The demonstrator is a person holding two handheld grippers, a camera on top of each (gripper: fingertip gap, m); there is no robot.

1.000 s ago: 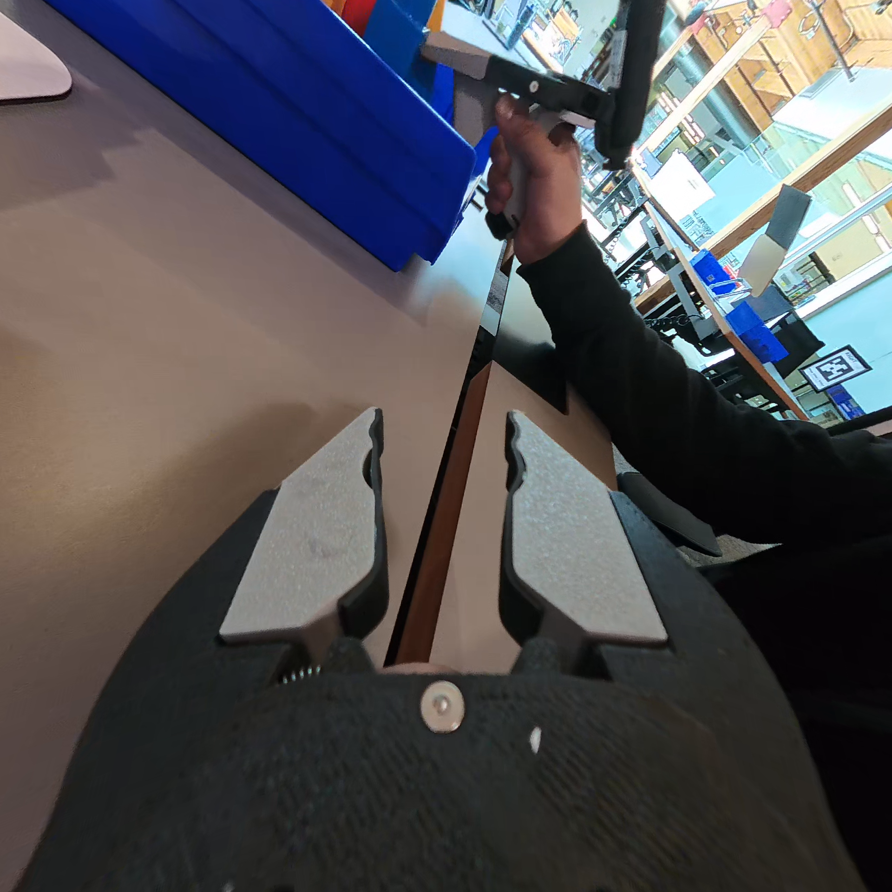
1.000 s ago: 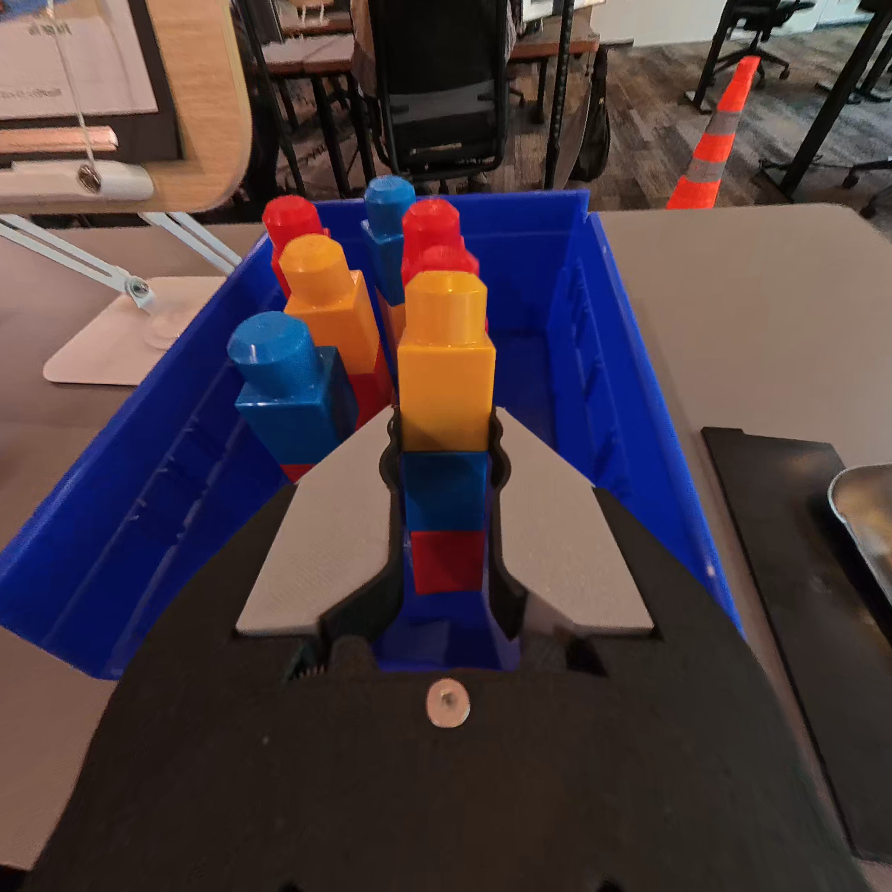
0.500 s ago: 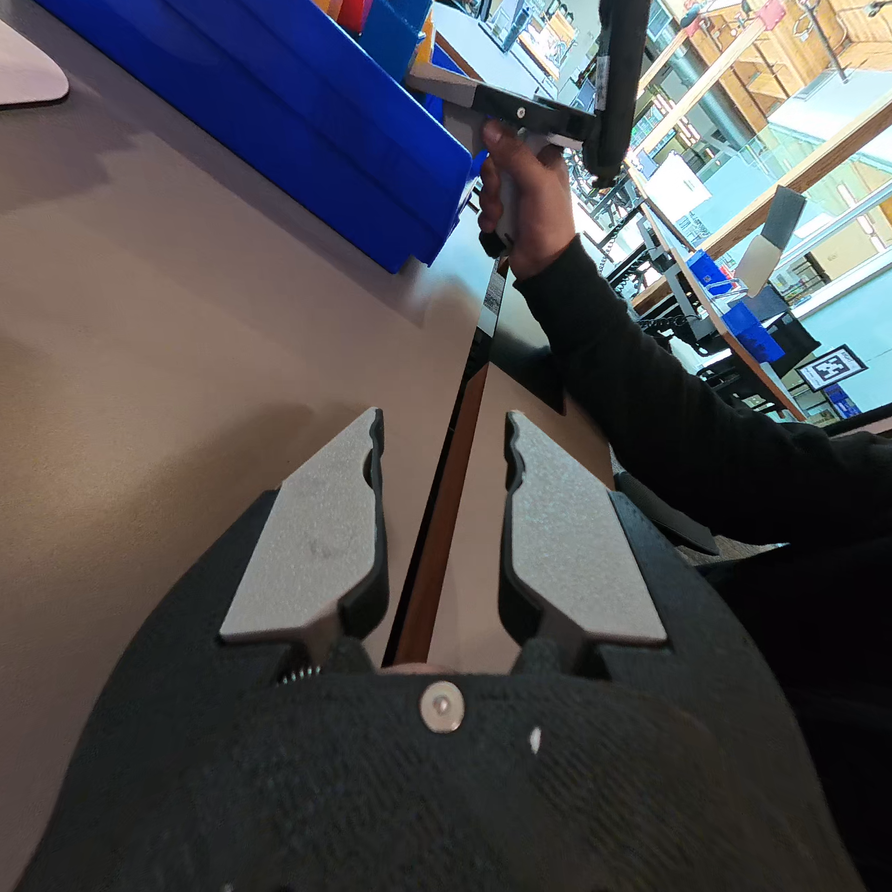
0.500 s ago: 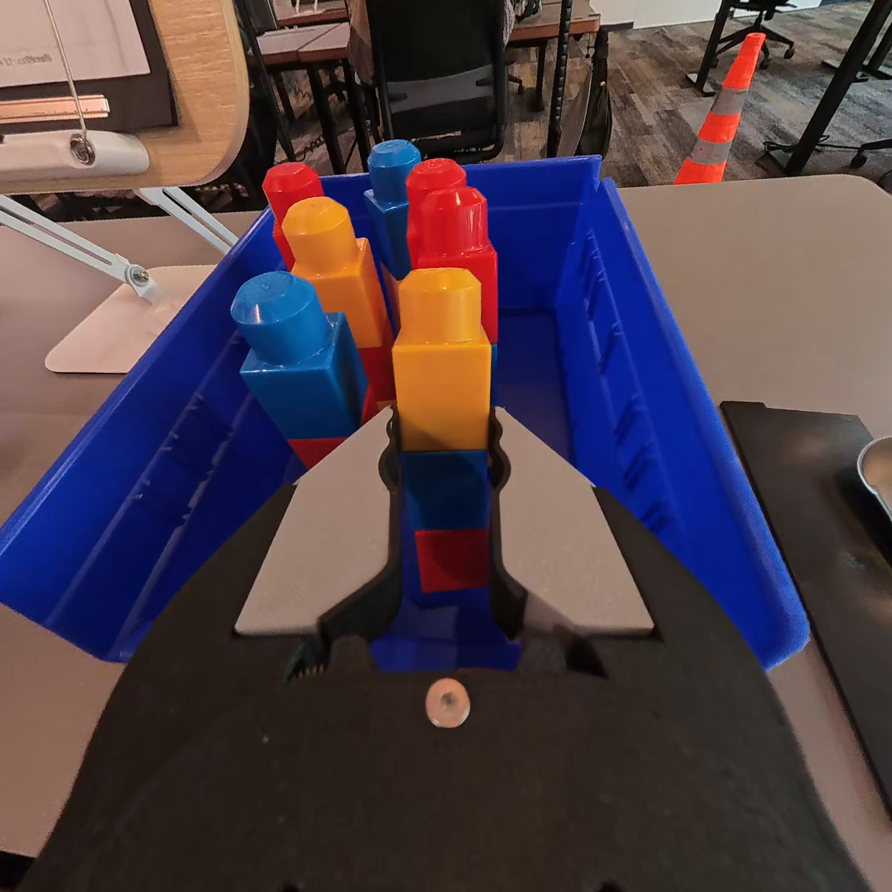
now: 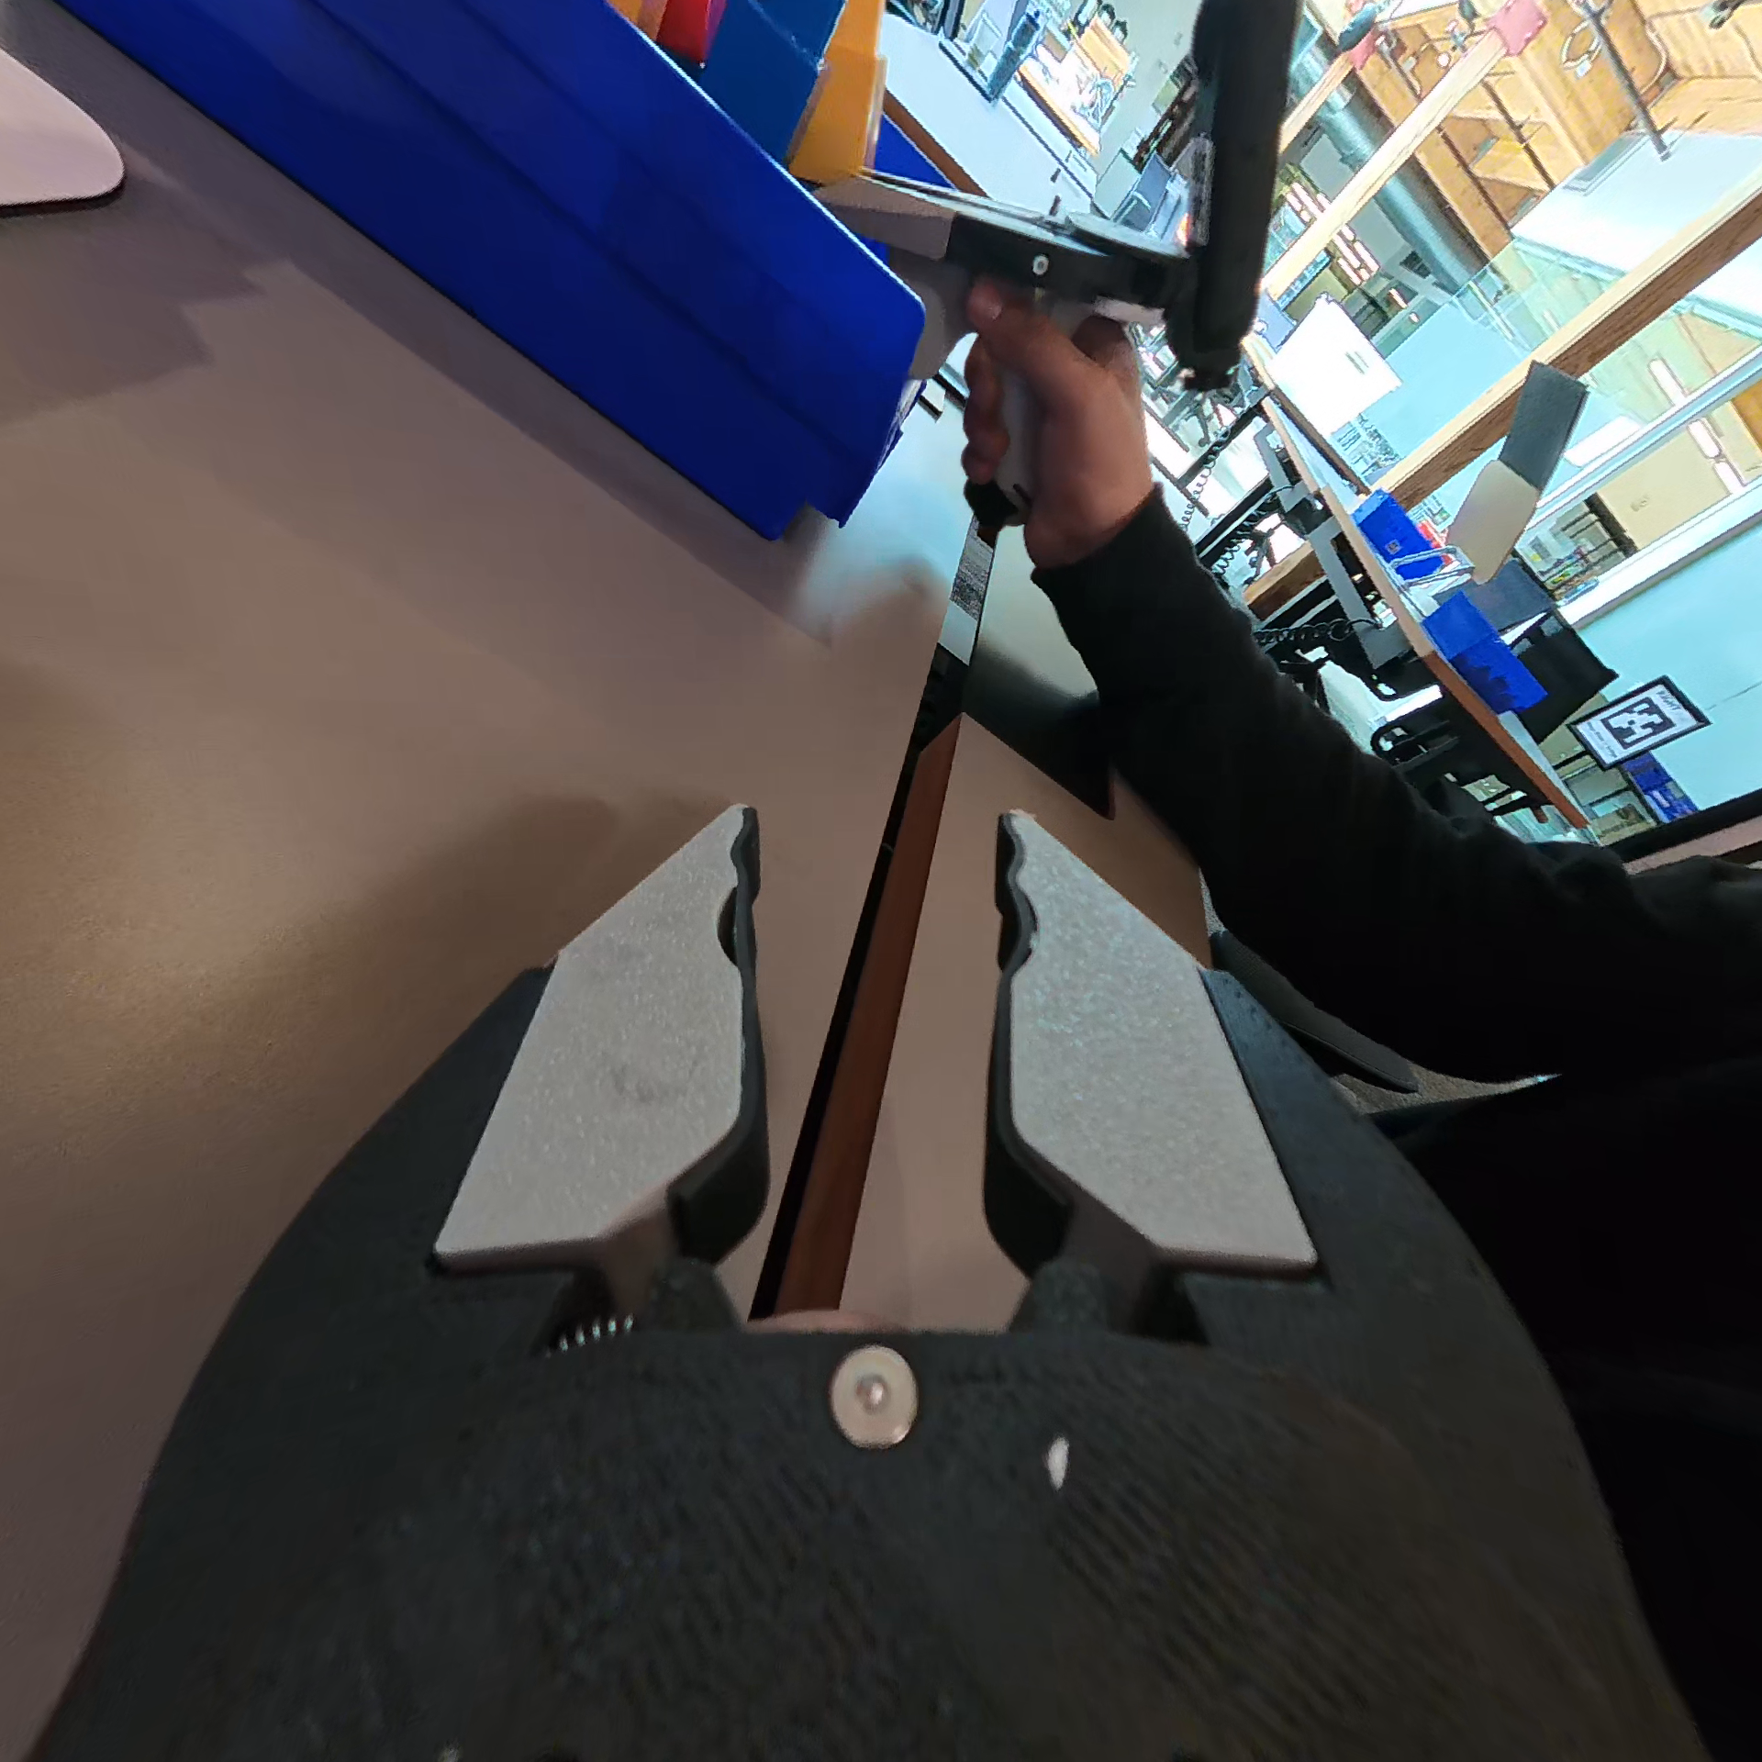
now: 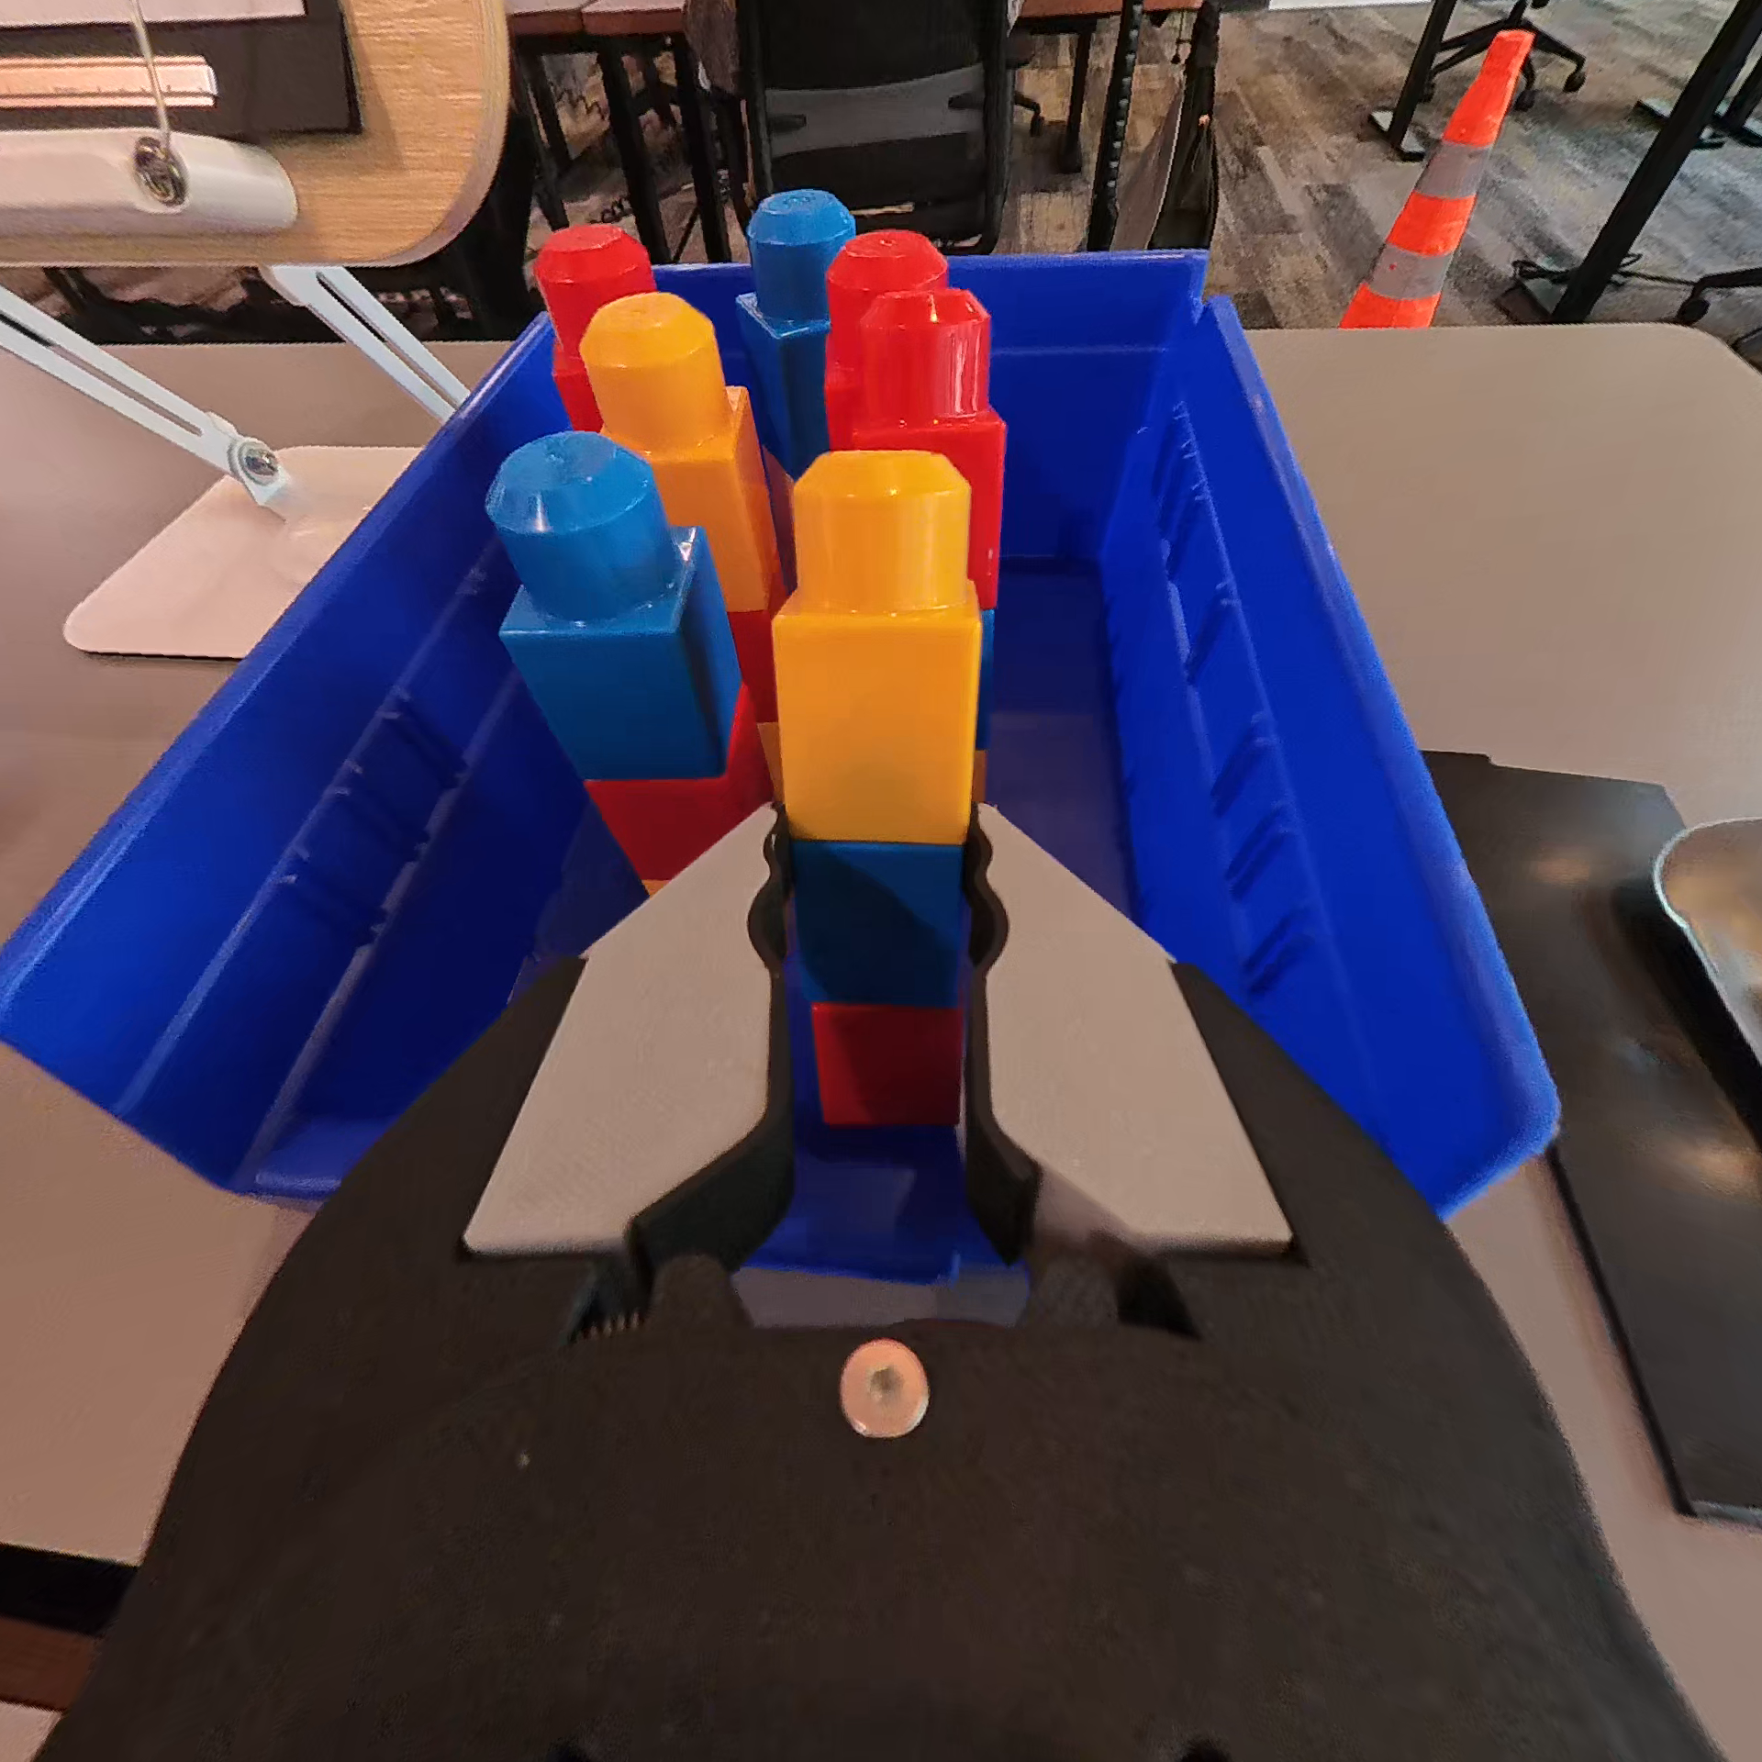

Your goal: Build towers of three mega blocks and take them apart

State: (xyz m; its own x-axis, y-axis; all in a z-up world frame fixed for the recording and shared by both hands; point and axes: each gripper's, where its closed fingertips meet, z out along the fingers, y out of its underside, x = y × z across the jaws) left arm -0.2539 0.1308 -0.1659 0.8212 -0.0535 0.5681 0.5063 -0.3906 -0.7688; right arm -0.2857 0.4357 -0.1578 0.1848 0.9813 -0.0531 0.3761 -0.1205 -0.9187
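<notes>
My right gripper (image 6: 877, 858) is shut on a tower (image 6: 877, 725) of three mega blocks: orange on top, blue in the middle, red at the bottom. Its fingers clamp the blue block. The tower is inside a blue bin (image 6: 1268, 858), near its front wall. Several other block towers (image 6: 620, 648) stand in the bin behind and to the left. My left gripper (image 5: 872, 839) is open and empty, low over the table. In the left wrist view the right gripper (image 5: 1039, 257) shows far off, held by a hand at the blue bin (image 5: 572, 238).
A white lamp base (image 6: 210, 563) sits on the table left of the bin. A black mat (image 6: 1678, 1125) with a metal dish (image 6: 1716, 915) lies to the right. A seam between two tabletops (image 5: 858, 1030) runs under my left gripper. An orange cone (image 6: 1430, 200) stands beyond. The tips of one gripper are about 30 cm away from the tips of the other.
My right gripper has drawn back toward the bin's front wall with the tower still clamped. In the left wrist view the hand and right gripper have shifted. My left gripper has stayed still and open.
</notes>
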